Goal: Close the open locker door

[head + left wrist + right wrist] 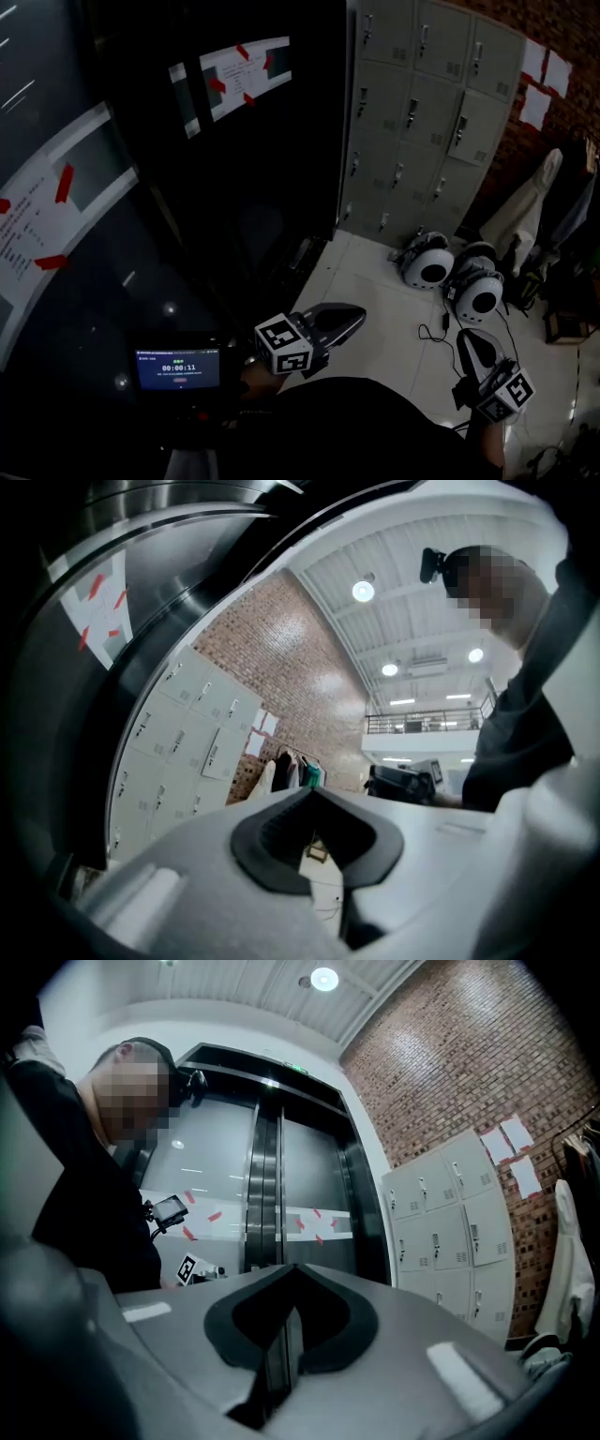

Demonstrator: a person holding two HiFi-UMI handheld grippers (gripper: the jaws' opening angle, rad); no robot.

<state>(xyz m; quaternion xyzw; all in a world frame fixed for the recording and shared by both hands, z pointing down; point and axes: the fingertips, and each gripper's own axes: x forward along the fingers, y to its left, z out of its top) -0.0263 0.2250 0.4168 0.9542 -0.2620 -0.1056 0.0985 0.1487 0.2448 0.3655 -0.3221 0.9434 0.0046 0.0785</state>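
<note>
Both the left gripper and the right gripper hang low with jaws pressed together and empty, well apart from the grey lockers

The person wears a dark top, which fills the lower centre of the head view. Both hand-held tools have a pale grey, wedge-shaped shell with black padded linings along the jaws. The left gripper shows at lower centre and the right gripper at lower right. Each carries a white cube printed with black square markers. A small screen with a blue display sits at lower left. A black head camera shows at the upper right of the left gripper view.
</note>
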